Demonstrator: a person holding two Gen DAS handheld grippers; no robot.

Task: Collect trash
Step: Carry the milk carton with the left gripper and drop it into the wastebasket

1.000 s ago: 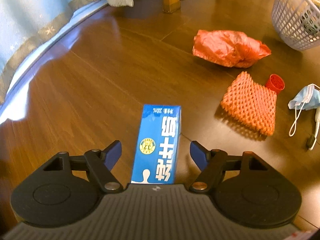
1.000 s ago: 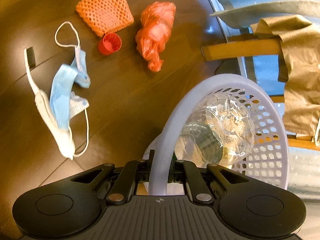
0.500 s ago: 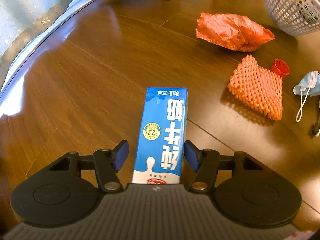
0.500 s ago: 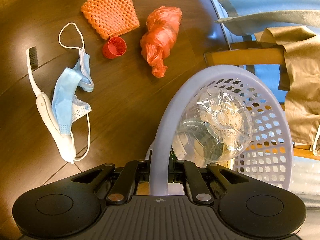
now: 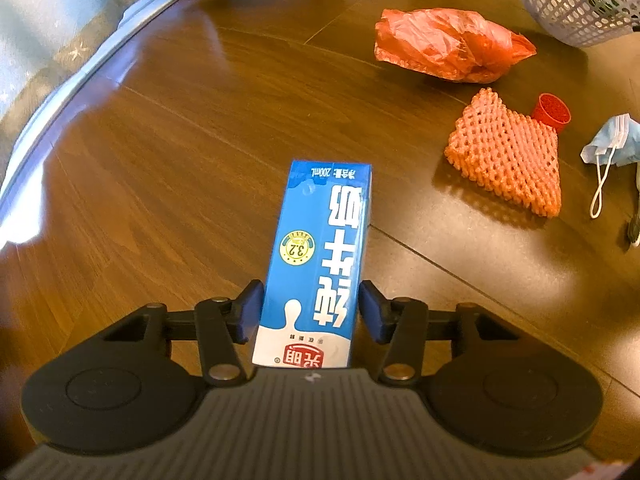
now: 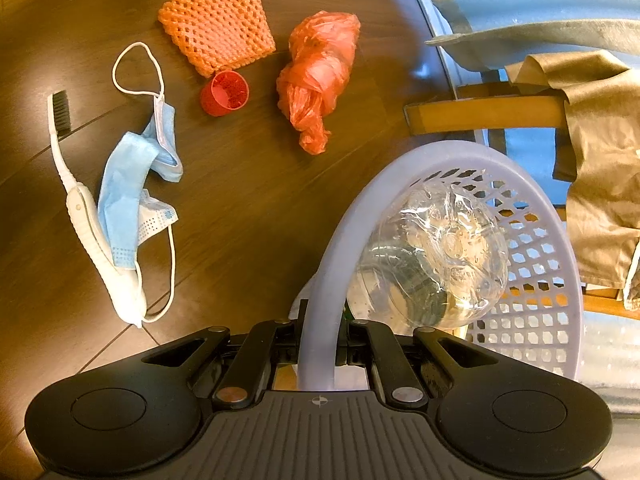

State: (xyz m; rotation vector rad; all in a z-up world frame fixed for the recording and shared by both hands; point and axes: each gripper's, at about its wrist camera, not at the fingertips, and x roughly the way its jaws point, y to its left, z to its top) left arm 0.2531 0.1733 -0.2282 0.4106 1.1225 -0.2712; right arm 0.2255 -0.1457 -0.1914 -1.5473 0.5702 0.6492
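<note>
The milk carton (image 5: 316,264) sits right between the two blue pads of the left gripper (image 5: 311,314), lying with its long side pointing straight ahead, away from the tool. The pads are pressed in against its two sides, so the left gripper looks to be pinching it, though I cannot tell if it is off the brown floor (image 5: 168,152) yet. The right gripper (image 6: 320,344) is squeezed tight on the rim of the basket (image 6: 532,280), which it holds over the floor. So the left hand has the carton, and I think the next move is to bring it over to the basket, which shows far off at the top right in the left view. Inside the basket there is one clear plastic bottle (image 6: 436,248). Still on the floor I count one orange plastic bag (image 6: 316,76), one orange foam net (image 6: 218,28), one small red cap (image 6: 224,94), one blue face mask (image 6: 128,192) and one white toothbrush (image 6: 80,208). The mask lies partly over the toothbrush, and the cap sits just beside the net.
</note>
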